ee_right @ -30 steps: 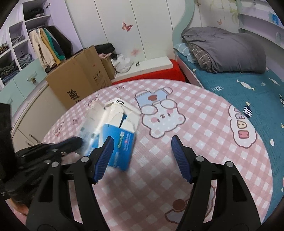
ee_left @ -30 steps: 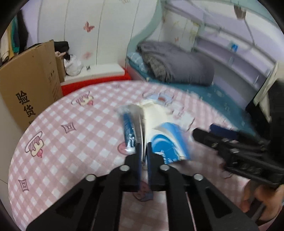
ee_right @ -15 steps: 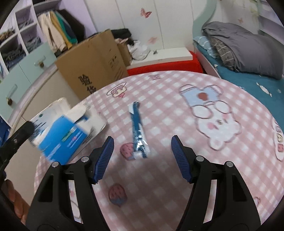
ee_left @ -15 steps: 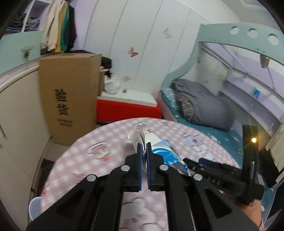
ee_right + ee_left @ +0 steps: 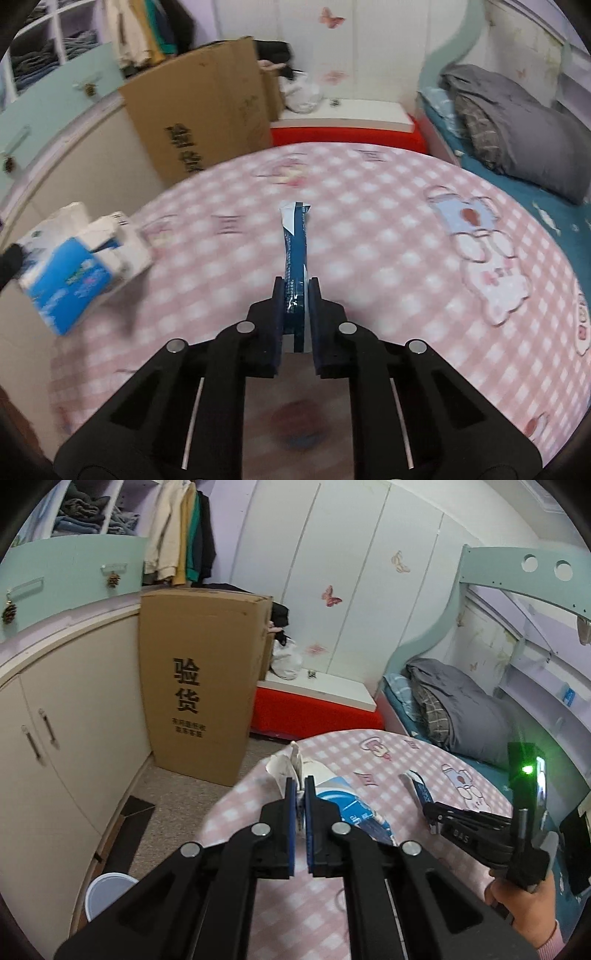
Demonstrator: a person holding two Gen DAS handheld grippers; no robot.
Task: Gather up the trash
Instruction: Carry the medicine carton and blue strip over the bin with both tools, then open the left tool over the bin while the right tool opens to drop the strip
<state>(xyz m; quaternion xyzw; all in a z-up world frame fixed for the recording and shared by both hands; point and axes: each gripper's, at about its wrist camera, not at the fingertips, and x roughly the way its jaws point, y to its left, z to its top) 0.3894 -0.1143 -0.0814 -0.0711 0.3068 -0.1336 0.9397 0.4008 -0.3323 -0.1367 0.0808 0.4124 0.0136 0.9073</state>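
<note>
Soft, even room light is filling both views, neither dim nor harsh, casting only faint shadows. Fisheye distortion is bending the wardrobe doors (image 5: pixel 354 590) and bed frame (image 5: pixel 517 576) into curves, and dark vignetting is closing in at the corners. The left wrist view is looking mostly sharp. In the right wrist view, motion blur is smearing the checked desk (image 5: pixel 388 258) and the cardboard box (image 5: pixel 207 110). A green indicator light (image 5: pixel 529 770) is flaring slightly.
</note>
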